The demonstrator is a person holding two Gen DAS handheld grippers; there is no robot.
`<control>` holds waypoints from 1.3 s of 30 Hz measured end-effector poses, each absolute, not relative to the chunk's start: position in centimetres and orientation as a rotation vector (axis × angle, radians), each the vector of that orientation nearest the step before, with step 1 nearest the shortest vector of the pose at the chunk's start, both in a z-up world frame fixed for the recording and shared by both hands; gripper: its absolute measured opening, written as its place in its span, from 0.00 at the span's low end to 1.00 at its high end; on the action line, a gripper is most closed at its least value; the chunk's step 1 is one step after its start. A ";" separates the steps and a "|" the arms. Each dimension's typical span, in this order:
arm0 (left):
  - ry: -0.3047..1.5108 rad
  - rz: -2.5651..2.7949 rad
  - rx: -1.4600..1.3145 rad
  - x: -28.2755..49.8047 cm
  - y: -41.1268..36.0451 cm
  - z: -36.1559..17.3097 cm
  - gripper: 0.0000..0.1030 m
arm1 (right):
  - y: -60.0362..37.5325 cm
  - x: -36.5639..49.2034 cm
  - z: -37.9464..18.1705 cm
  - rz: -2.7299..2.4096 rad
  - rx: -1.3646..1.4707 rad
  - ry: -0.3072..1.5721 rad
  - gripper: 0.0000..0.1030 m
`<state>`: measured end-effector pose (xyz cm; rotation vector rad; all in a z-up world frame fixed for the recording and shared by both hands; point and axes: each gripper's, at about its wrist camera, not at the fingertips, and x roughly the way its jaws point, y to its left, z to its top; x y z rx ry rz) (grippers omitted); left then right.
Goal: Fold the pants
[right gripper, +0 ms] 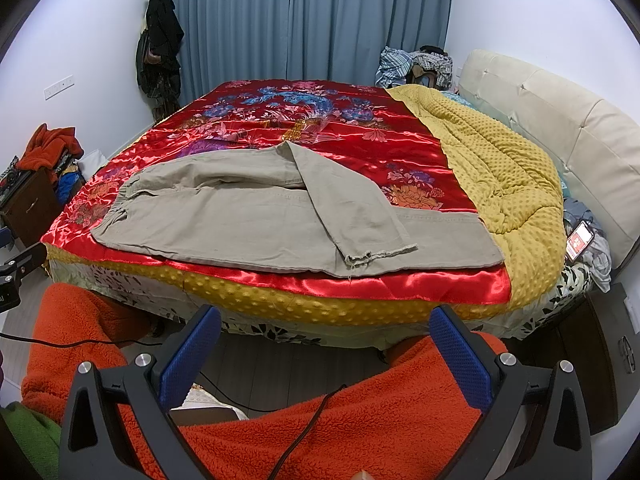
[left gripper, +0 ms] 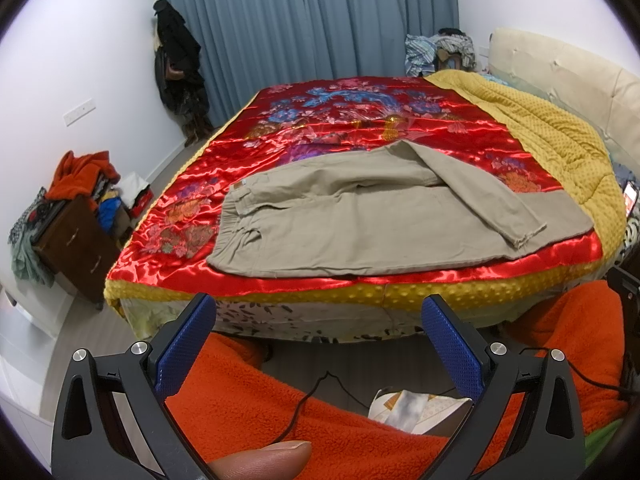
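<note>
The khaki pants lie on a bed spread with a glossy red satin quilt embroidered with blue and pink flowers. They lie near the bed's front edge, waistband to the left, one leg laid diagonally across the other so its frayed hem points toward the front edge. A mustard dotted blanket is bunched along the right side against a cream padded headboard. Blue-grey curtains cover the far wall; dark clothes hang in the left corner. A brown nightstand heaped with clothing stands left of the bed.

The left tool and the right tool hover short of the bed above orange fleece, each with its blue-padded fingers spread wide and holding nothing.
</note>
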<state>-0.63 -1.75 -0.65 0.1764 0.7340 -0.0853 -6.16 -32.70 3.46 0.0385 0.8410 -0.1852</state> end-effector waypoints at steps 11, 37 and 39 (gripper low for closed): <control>0.733 -0.085 0.178 -0.6 -1.8 -0.6 1.00 | -32.7 -6.3 3.2 -0.183 0.038 0.843 1.00; 0.731 -0.084 0.181 -0.6 -2.0 -0.6 1.00 | -32.7 -6.3 3.2 -0.184 0.038 0.844 1.00; 0.731 -0.084 0.181 -0.6 -2.0 -0.6 1.00 | -32.7 -6.3 3.2 -0.184 0.038 0.843 1.00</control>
